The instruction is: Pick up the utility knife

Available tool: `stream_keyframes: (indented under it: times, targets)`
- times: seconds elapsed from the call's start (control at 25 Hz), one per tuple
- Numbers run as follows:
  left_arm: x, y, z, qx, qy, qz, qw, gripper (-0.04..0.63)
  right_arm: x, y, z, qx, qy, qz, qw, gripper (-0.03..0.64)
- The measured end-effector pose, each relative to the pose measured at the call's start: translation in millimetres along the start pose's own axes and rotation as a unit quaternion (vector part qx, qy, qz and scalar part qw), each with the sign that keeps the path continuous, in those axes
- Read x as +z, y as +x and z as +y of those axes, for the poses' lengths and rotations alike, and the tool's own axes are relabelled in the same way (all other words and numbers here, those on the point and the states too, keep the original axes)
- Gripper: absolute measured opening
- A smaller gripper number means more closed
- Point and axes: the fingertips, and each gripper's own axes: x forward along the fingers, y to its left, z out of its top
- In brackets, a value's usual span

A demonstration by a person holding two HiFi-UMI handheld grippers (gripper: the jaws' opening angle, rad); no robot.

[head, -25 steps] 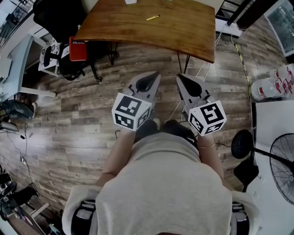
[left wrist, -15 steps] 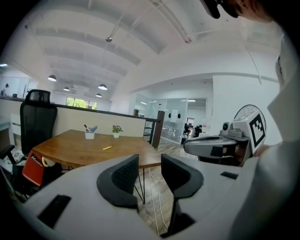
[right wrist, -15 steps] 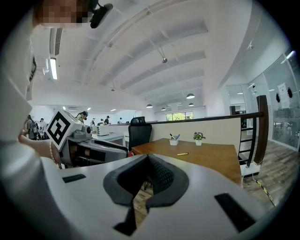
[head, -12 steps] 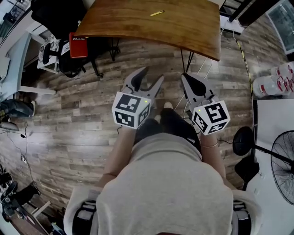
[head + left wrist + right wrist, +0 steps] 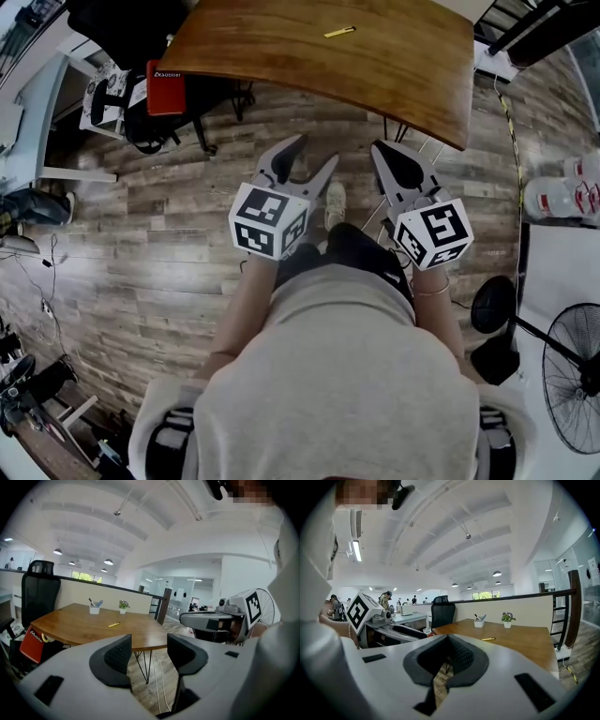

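Observation:
The utility knife (image 5: pixel 339 32) is a slim yellow thing lying on the far part of the brown wooden table (image 5: pixel 281 47). Both grippers hang over the wooden floor, well short of the table and apart from the knife. My left gripper (image 5: pixel 315 153) has its jaws opening, with nothing between them. My right gripper (image 5: pixel 386 150) is shut and empty. In the left gripper view the knife (image 5: pixel 114 625) lies beyond the spread jaws of the left gripper (image 5: pixel 149 646). The right gripper view shows the knife (image 5: pixel 488 639) on the table past the right gripper (image 5: pixel 449 641).
A black office chair (image 5: pixel 122 23) and a red box (image 5: pixel 165 75) stand by the table's left end. A white pen cup (image 5: pixel 94 608) and a small plant (image 5: pixel 123 605) stand on the table. Cables run under the table's leg (image 5: pixel 389 127). A floor fan (image 5: pixel 572 375) stands at the right.
The left gripper's jaws have gone from shut to wide apart. Both grippers and the person have moved nearer the table, which now sits lower in the head view.

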Motion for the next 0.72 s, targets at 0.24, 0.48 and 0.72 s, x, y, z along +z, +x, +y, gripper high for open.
stream_keyframes:
  times: [0.24, 0.48, 0.72]
  targets:
    - [51.4, 59.5, 36.3, 0.013, 0.019, -0.014, 0.9996, 0.239, 22.2, 50.1, -58.0, 0.011, 0.000, -0.009, 1.000, 0.012]
    - [82.0, 105.6, 67.7, 0.040, 0.016, -0.019, 0.9989, 0.230, 36.4, 95.6, -106.4, 0.043, 0.003, -0.010, 0.999, 0.012]
    - [93.1, 131.4, 101.9, 0.075, 0.002, -0.011, 0.9971, 0.229, 46.3, 136.0, -132.5, 0.074, 0.008, -0.010, 0.997, 0.012]
